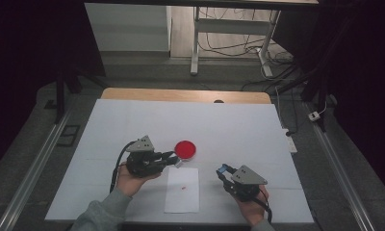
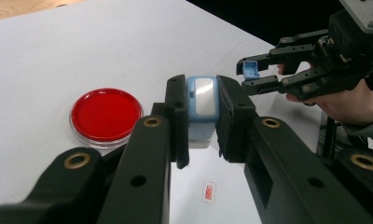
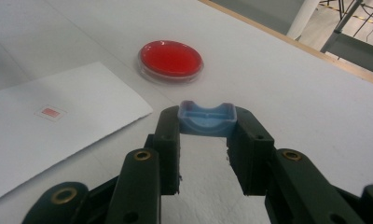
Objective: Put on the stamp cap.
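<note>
Left gripper [image 2: 202, 116] clamps blue box [image 2: 202, 100], probably clear of red dish [image 2: 106, 114].

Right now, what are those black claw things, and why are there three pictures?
Those black claws are grippers, hand tools with two jaws that pinch. A person holds one in each hand. One picture comes from a camera high above the table, looking down. There you see the left gripper and the right gripper. The other two pictures come from small cameras riding on each gripper, so you look along its jaws.

On the white table lies a round red dish with a clear rim, and a sheet of white paper with a tiny red mark on it.

The left gripper is shut on a small light blue box with a shiny grey face. The right gripper is shut on a little blue cap shaped like a tiny tray.
</note>
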`<state>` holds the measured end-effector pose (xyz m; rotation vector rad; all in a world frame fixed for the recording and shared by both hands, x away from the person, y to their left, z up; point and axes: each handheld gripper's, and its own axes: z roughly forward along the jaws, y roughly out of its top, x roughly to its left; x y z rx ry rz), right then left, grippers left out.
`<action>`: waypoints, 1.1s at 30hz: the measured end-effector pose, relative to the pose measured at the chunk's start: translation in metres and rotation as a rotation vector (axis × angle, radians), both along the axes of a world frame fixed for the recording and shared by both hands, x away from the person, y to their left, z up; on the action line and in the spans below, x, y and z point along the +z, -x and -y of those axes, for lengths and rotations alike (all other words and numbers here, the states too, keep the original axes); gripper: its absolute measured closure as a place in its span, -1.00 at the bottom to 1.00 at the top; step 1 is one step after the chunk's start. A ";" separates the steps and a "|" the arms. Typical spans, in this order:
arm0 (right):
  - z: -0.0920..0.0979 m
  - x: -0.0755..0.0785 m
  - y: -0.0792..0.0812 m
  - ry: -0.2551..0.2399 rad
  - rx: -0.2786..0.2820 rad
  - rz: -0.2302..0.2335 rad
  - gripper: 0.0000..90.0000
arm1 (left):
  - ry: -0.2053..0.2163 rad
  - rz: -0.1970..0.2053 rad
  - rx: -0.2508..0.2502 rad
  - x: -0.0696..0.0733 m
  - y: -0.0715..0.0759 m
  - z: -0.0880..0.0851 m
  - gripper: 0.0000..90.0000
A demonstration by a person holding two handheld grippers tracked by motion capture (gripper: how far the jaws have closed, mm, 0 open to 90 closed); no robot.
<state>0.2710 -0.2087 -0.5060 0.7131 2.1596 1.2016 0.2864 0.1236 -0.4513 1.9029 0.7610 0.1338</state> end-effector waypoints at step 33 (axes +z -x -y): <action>-0.055 -0.003 -0.003 -0.007 0.102 -0.011 0.45 | -0.008 0.008 -0.038 -0.001 0.000 0.024 0.68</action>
